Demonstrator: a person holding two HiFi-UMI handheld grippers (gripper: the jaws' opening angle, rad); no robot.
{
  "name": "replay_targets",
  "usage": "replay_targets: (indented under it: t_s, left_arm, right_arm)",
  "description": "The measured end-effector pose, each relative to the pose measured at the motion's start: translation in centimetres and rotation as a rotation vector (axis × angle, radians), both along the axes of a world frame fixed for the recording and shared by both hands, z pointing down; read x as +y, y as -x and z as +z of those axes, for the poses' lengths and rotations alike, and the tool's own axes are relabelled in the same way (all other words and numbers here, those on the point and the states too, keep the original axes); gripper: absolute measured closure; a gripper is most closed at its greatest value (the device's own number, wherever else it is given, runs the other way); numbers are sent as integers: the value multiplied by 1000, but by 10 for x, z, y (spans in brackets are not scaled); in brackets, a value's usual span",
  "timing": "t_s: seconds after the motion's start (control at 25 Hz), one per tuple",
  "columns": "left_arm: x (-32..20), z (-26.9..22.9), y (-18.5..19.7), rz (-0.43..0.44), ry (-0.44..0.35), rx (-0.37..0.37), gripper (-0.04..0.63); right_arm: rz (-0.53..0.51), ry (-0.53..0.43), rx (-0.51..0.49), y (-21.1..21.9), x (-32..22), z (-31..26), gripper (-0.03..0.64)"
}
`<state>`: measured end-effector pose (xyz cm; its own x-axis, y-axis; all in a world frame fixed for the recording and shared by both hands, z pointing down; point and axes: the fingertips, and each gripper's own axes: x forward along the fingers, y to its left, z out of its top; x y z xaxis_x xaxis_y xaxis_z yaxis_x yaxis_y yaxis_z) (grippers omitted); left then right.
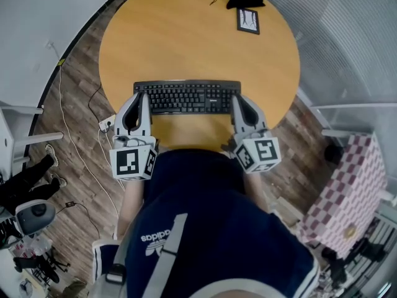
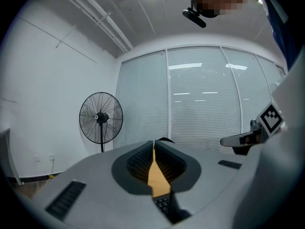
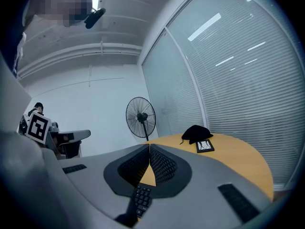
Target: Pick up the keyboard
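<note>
At the worktop's (image 1: 186, 36) six o'clock edge the keyboard (image 1: 187, 97) lies flat. My left tool (image 1: 141, 97) sits at its nine o'clock end and my right tool (image 1: 239, 100) at three o'clock. Both have jaws closed on nothing, bracketing it, I judge, for an even two-ended lift.

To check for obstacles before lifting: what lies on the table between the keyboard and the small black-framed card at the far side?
Nothing: the head view shows only bare wooden table between the keyboard and the black-framed card.
</note>
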<state>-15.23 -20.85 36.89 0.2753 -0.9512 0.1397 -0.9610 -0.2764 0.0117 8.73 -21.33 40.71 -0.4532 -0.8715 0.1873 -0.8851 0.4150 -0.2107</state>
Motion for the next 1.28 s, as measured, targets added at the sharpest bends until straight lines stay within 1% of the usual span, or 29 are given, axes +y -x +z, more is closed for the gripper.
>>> replay_targets:
  t_s: [0.12,0.32,0.44,0.56,0.64,0.76,0.88,1.0,1.16,1.28]
  left_arm:
    - [-4,0,5,-13,1,-6,580]
    - [-14,-1,20,-35,-6,-22,580]
    - [-20,8,37,-54,30,-32,580]
    - [-27,25,56,-78,100,-18,580]
    - [-30,38,66,-85,150,-1,580]
    - [-36,58,78,-82,234,56,578]
    - [-46,76,83,-68,300,107,574]
    - [-55,95,84,-44,371,108,554]
    - [-67,128,88,-20,471,91,513]
    - [-73,157,91,-3,559,86,499]
  right_arm:
    - [4,-10,-19,0,-5,-3,611]
    - [29,-31,-17,-11,-11,-9,611]
    - [70,-40,-20,-23,-16,-11,611]
    - [96,-35,-26,-34,-23,-9,611]
    - [96,-5,-17,-38,-29,-1,611]
    - [112,57,-10,-45,-42,17,609]
    - [121,103,-30,-50,-56,32,601]
    - [118,149,-48,-53,-64,45,541]
    - [116,225,-42,-59,-73,70,525]
    - [116,268,-30,-62,-77,87,525]
